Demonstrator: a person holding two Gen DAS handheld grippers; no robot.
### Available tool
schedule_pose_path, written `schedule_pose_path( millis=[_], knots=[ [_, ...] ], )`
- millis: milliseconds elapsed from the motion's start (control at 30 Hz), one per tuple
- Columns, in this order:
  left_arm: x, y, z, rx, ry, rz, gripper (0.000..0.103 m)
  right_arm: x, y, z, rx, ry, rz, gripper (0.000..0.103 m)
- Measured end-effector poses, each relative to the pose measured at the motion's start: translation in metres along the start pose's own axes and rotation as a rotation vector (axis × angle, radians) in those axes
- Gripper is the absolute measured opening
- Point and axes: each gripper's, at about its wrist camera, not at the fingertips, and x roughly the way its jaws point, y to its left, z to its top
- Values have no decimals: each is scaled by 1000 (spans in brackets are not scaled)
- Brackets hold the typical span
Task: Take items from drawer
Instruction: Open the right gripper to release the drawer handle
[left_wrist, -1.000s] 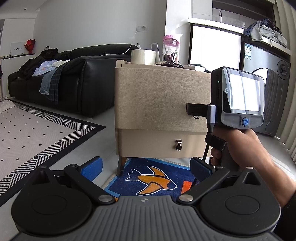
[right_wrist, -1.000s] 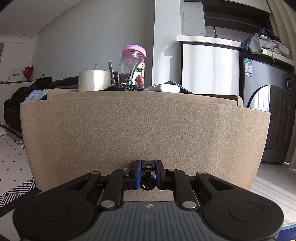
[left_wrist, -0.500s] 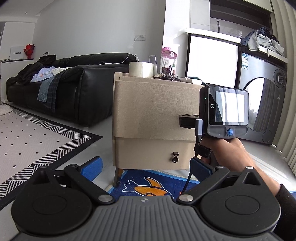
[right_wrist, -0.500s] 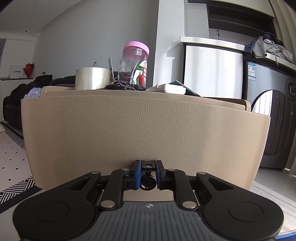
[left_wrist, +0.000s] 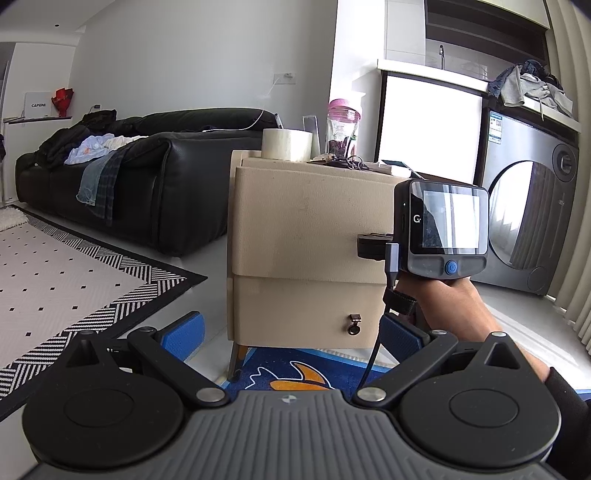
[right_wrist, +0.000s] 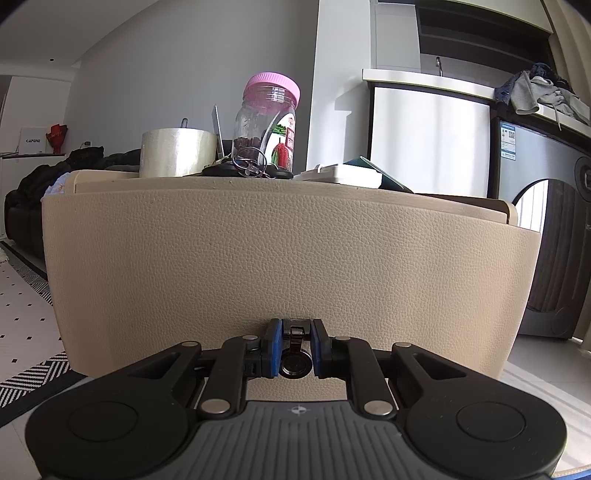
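— Right tool (right_wrist: 294, 349)?
— Clamping blue pads on the dark ring pull (right_wrist: 294, 363) of the upper drawer (right_wrist: 288, 266), low on its beige front; drawer standing out past the cabinet (left_wrist: 306, 254).
— Left tool (left_wrist: 291, 332)?
— Hanging back, fingers spread wide, gripping nothing, facing the lower drawer (left_wrist: 303, 310).
— On top?
— Sitting there: tape roll (right_wrist: 177, 153), pink-lidded jar (right_wrist: 267, 122), keys (right_wrist: 247, 166).

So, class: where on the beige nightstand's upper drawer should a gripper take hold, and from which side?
Grip the small dark ring pull low on the upper drawer front, approaching straight from the front. It hangs vertically, so fingers close from left and right, as the right gripper does here.
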Motion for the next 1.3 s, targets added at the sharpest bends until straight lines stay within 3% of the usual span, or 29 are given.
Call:
schedule_pose_path(
  millis=[1200, 1300],
  knots=[
    [-5, -1, 10, 15, -31, -3, 103, 12, -6, 10, -34, 7, 0, 19],
    [-5, -1, 11, 15, -34, -2, 103, -2, -14, 7, -17, 8, 10, 19]
  ],
)
